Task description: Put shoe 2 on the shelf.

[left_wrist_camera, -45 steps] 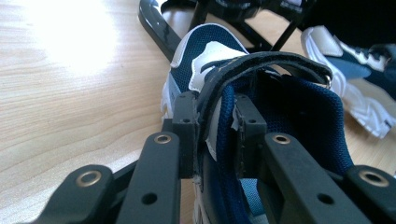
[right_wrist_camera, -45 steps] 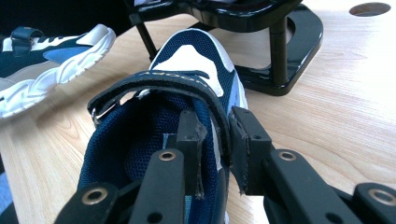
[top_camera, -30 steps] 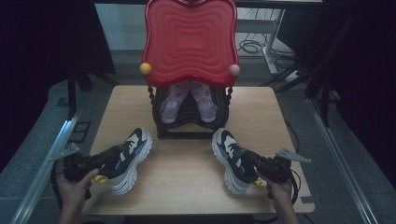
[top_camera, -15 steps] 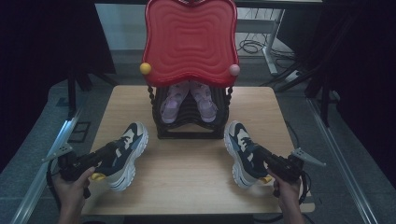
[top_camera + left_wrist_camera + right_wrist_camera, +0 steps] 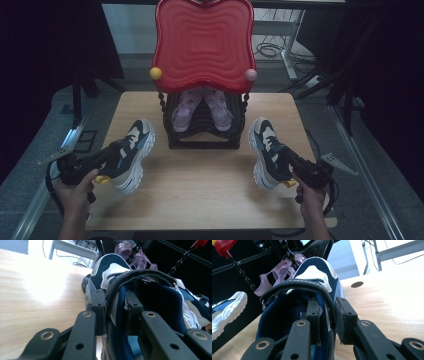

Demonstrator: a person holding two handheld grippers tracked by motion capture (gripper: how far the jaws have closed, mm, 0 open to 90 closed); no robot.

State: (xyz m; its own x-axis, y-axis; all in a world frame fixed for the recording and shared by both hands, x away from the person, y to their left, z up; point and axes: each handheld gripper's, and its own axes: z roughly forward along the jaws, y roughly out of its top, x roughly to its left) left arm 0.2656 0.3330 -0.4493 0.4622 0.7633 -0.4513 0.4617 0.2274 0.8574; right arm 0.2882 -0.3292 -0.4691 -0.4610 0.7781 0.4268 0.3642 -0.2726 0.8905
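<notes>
Two navy and white sneakers are over the wooden table (image 5: 200, 195). The left sneaker (image 5: 131, 155) lies toe toward the rack, with my left gripper (image 5: 107, 157) shut on its heel collar. In the left gripper view the jaws pinch the padded collar wall of that sneaker (image 5: 110, 267), left gripper (image 5: 116, 307). The right sneaker (image 5: 267, 150) sits near the table's right side, and my right gripper (image 5: 292, 162) is shut on its collar. The right gripper view shows my right gripper (image 5: 328, 312) clamping the collar of its sneaker (image 5: 317, 270).
A black shoe rack with a red wavy top panel (image 5: 202, 45) stands at the back middle. A pair of pink sandals (image 5: 182, 112) rests on its lower shelf. Cables and metal frames lie on the floor behind the table.
My right gripper has carried its sneaker to the right, away from the table's middle. The left gripper and its sneaker have hardly moved.
</notes>
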